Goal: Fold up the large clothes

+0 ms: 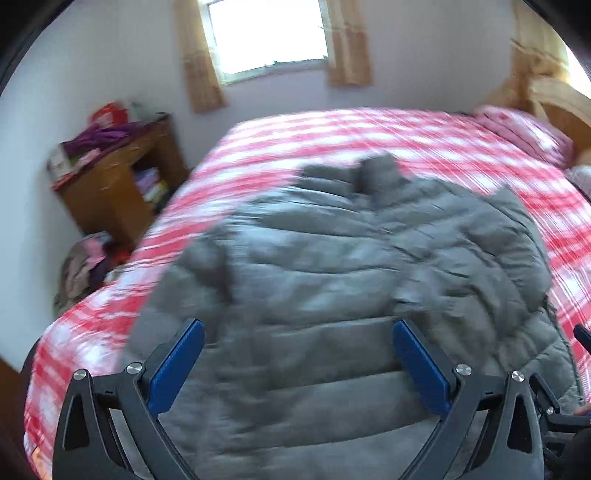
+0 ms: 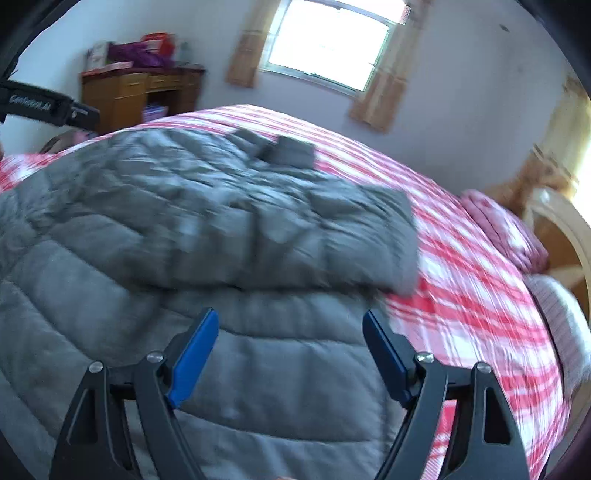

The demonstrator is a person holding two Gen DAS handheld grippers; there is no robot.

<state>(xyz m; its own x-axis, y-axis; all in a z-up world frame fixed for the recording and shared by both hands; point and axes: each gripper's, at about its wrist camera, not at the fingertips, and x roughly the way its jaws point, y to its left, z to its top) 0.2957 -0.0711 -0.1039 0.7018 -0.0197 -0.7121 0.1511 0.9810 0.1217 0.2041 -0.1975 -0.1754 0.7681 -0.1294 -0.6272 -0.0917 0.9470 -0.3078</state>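
A grey quilted puffer jacket (image 1: 332, 266) lies spread across the near half of a bed covered with a red-and-white checked bedspread (image 1: 295, 133), its collar at the far end. The left gripper (image 1: 297, 365) hangs over the jacket's near hem, blue-padded fingers (image 1: 177, 369) wide apart, holding nothing. The right gripper (image 2: 290, 354) hangs over the jacket's near right part, also spread and empty; a sleeve lies folded across the body just beyond it. A brown wooden desk (image 1: 110, 199) stands far left under a curtained window (image 1: 269, 33).
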